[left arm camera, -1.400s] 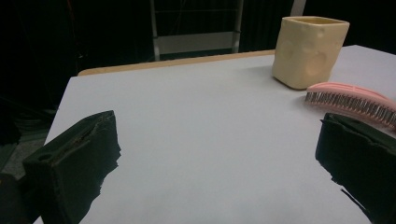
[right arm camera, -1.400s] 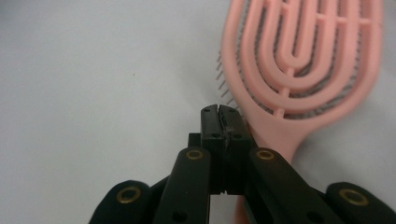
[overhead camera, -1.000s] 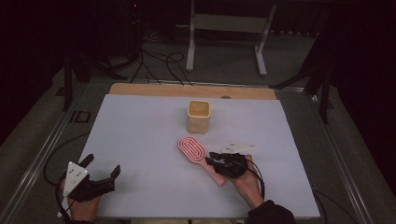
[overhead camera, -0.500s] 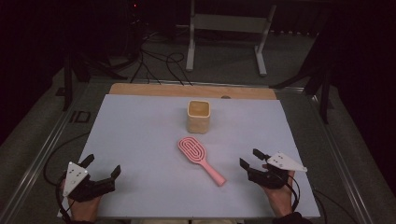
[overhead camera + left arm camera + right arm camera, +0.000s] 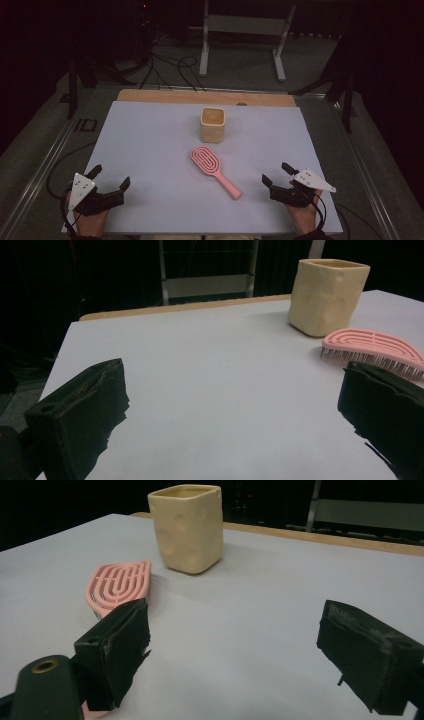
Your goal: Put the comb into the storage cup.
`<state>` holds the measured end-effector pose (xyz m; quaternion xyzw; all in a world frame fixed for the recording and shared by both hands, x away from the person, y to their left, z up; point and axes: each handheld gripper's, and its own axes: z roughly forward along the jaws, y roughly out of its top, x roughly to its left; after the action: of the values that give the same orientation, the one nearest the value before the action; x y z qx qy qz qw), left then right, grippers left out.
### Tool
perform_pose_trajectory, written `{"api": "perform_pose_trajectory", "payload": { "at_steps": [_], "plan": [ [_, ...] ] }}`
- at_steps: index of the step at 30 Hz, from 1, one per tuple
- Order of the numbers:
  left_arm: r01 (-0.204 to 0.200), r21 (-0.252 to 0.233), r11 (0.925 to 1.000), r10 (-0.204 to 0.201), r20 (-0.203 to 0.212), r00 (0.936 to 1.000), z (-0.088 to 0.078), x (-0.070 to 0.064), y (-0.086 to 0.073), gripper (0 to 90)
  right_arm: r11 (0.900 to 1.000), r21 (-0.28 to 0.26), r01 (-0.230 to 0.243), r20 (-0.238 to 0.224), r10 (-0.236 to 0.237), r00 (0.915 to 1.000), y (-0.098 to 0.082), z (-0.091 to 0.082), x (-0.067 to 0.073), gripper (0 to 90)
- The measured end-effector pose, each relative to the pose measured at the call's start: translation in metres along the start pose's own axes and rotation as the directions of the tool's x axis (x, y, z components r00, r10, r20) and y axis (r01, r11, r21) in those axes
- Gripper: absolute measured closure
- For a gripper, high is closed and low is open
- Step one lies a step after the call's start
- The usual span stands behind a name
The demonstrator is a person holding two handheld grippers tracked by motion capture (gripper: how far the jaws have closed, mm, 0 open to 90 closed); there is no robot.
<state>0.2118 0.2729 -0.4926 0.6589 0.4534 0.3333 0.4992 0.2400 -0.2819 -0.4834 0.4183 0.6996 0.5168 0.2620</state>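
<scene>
A pink hairbrush (image 5: 215, 171) lies flat in the middle of the white table top (image 5: 150, 140), handle toward the near right. Behind it stands a cream square cup (image 5: 213, 125), upright. My right gripper (image 5: 276, 173) rests near the front right edge, apart from the brush handle; its jaws have just been opening and stand open with nothing between them. In the right gripper view the brush (image 5: 120, 585) and cup (image 5: 187, 527) lie ahead left of the gripper (image 5: 235, 612). My left gripper (image 5: 111, 177) sits open at the front left; its view (image 5: 233, 371) shows cup (image 5: 327, 295) and brush (image 5: 375, 347) at right.
A wooden strip (image 5: 200, 96) runs along the table's far edge. Beyond it stand a metal frame (image 5: 245, 30) and cables (image 5: 165, 65) on the dark floor. Grey rails (image 5: 45, 155) border the table at both sides.
My right gripper let go of the brush handle, opened, and moved right to the front right corner. The brush stays where it lay. The left gripper has not moved.
</scene>
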Motion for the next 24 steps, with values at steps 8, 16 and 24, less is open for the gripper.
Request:
{"api": "perform_pose_trajectory", "payload": {
  "at_steps": [8, 16, 24],
  "plan": [
    [0.006, 0.003, 1.0, -0.006, -0.007, 1.0, 0.0, 0.001, 0.0, 0.2, 1.0, -0.006, -0.031, 0.008, 0.031, 0.9995, -0.003, 0.001, -0.005, 13.3],
    [0.001, 0.006, 1.0, -0.001, -0.008, 1.0, 0.001, 0.001, 0.0, 0.3, 1.0, 0.004, -0.026, 0.027, 0.026, 0.9993, -0.002, 0.001, -0.009, 11.1],
    [-0.011, 0.018, 0.9998, 0.011, -0.002, 0.9999, 0.003, 0.0, -0.001, 0.2, 0.999, 0.033, -0.037, 0.024, 0.036, 0.9991, -0.001, 0.004, -0.01, 9.8]
  ]
}}
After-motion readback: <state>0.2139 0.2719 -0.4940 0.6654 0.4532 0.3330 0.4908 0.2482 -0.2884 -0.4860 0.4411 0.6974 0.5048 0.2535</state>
